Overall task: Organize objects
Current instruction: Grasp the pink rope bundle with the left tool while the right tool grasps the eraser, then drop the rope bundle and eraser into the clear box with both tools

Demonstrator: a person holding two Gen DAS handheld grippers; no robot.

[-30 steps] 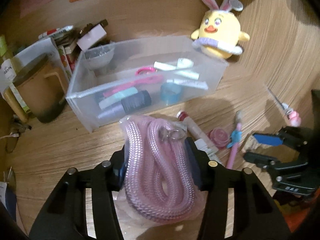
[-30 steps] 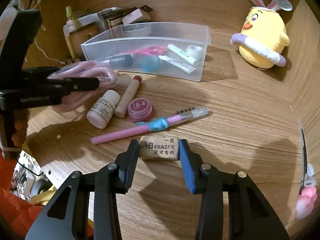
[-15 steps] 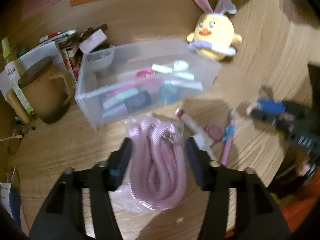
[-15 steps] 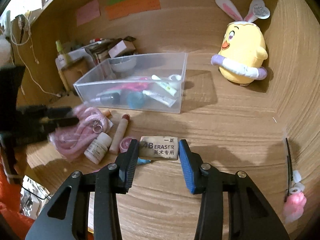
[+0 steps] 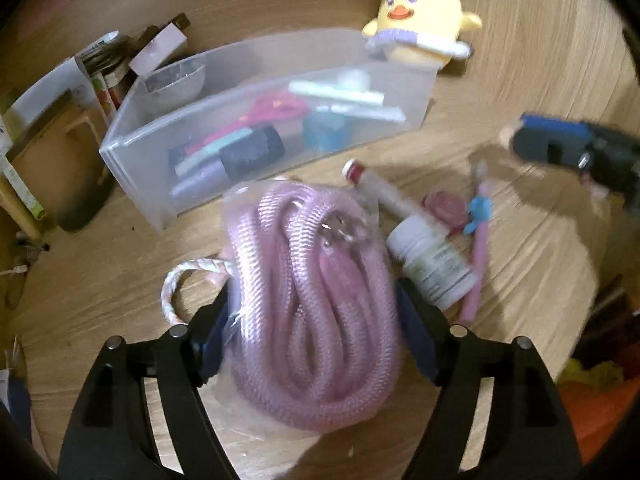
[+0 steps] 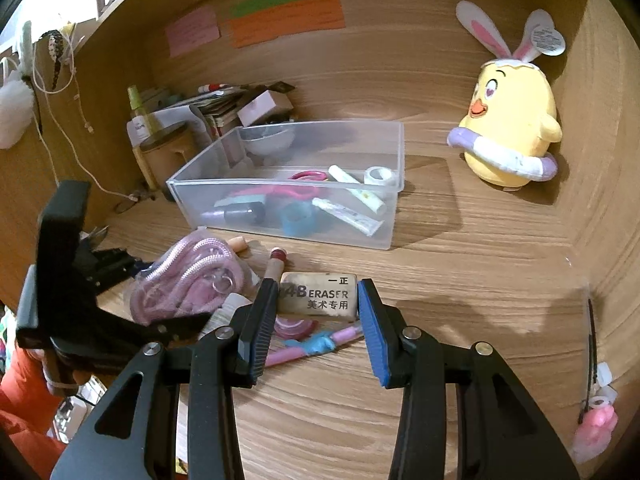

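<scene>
**Both tongs loaded, bin half filled**

Tongs first, left to right. Left gripper (image 5: 312, 312) is pinching a bagged coil of pink rope (image 5: 316, 296) between its pads, held above the wooden desk (image 6: 460, 280) just near of the clear bin (image 6: 394, 168). Right gripper (image 6: 318, 312) is clamped on a tan eraser (image 6: 319, 296), lifted clear of the desk and facing the same bin.

Judging by the bin, sorting is partly done: pink scissors (image 6: 306, 178), a blue tape ring (image 6: 298, 219), a dark cylinder (image 6: 244, 214), tubes and a white tape roll (image 6: 380, 176) already lie inside.

Left over on the desk, between the grippers and the bin: a white pill bottle (image 5: 434, 260), a red-capped tube (image 5: 376, 186), a small pink round tin (image 5: 444, 206), and a pink pen with a blue band (image 5: 478, 240). At the far right edge, a pink clip-like item (image 6: 594, 428) lies well apart from the rest.

So the rope and eraser look bound for the bin next, with at least four or five loose pieces to follow. Whether the yellow chick plush (image 6: 512, 132) at the far right belongs in the tidy-up, I cannot tell.
</scene>
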